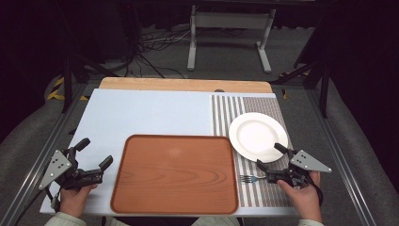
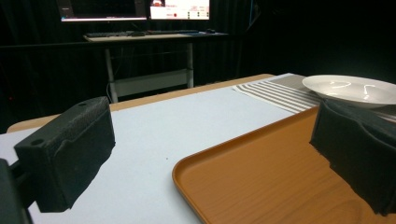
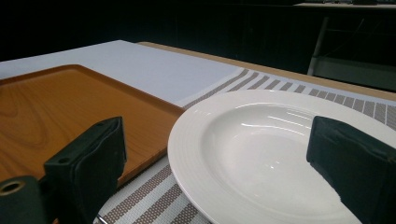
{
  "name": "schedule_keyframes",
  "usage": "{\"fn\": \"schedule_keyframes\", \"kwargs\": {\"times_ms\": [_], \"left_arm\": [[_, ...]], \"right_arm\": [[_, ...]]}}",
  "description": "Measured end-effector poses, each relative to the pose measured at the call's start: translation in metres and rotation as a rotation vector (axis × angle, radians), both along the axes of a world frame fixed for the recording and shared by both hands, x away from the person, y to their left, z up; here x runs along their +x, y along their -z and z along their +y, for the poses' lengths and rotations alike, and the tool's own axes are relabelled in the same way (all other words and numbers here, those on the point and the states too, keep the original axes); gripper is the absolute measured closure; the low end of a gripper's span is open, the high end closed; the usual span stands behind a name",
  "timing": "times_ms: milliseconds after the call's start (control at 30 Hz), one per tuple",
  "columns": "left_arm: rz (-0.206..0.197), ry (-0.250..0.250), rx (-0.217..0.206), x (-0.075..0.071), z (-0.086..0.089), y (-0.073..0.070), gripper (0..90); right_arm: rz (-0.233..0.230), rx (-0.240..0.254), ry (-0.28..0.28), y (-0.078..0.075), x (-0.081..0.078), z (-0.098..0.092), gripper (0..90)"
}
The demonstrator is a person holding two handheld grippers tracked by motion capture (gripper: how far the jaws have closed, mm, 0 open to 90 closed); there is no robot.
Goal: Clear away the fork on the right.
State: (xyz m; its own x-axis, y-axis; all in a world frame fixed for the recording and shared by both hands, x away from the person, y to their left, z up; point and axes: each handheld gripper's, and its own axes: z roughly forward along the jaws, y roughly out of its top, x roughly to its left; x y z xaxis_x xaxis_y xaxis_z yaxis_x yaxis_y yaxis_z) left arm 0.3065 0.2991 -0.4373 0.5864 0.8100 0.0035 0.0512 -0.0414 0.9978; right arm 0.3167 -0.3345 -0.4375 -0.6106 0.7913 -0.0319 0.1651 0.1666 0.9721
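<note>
Forearms in pale sleeves enter the high view at the near edge of the surface (image 1: 141,108), each hand carrying a gripper. Left gripper (image 1: 94,153) sits near the near left corner, angled toward the far right, its jaws apart with nothing between them, just beside the left rim of the wooden tray (image 1: 175,173). Right gripper (image 1: 268,155) sits near the near right corner on the striped placemat (image 1: 226,113), angled toward the far left, jaws apart and empty. White plate (image 1: 256,135) lies on the placemat just beyond that gripper; a fork (image 1: 249,178) lies on the placemat between the tray's right rim and the right gripper, close to its nearer jaw. Pale blue covering spans most of the surface, with a bare wooden strip along the far edge. Beyond it: grey floor, cables and a metal stand (image 1: 230,33) against dark curtains.

Left gripper view: two black jaws stand wide apart, held low and roughly level over the surface. Tray corner (image 2: 261,172) lies between and ahead of them; the plate (image 2: 350,88) rests on the placemat (image 2: 280,93) farther off. A desk with lit monitors (image 2: 180,8) stands in the dark room behind.

Right gripper view: jaws again wide apart and level, framing the near rim of the plate (image 3: 261,149) without touching it. Tray (image 3: 60,112) lies beside the plate, the placemat (image 3: 154,200) beneath.
</note>
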Motion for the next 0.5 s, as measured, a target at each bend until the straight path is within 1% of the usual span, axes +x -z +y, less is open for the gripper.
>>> {"fn": "schedule_keyframes", "kwargs": {"times_ms": [67, 100, 233, 333, 500], "left_arm": [[0.003, 0.001, -0.001, 0.000, 0.000, 0.000, 0.5], [0.003, 0.002, -0.004, 0.000, 0.000, 0.000, 0.5], [0.004, 0.006, 0.003, 0.000, -0.001, 0.000, 0.5], [0.002, 0.006, 0.002, 0.000, -0.002, 0.000, 0.5], [0.002, 0.004, -0.001, 0.000, 0.000, 0.000, 0.5]], "right_arm": [[0.000, 0.006, -0.002, 0.000, -0.001, 0.000, 5.9], [0.003, 0.008, 0.000, 0.000, -0.005, -0.001, 6.0], [0.011, 0.020, 0.007, 0.002, -0.011, -0.008, 6.1], [0.010, 0.035, 0.008, 0.002, -0.011, -0.010, 6.0], [0.010, 0.028, 0.000, 0.002, -0.010, -0.008, 5.9]]}}
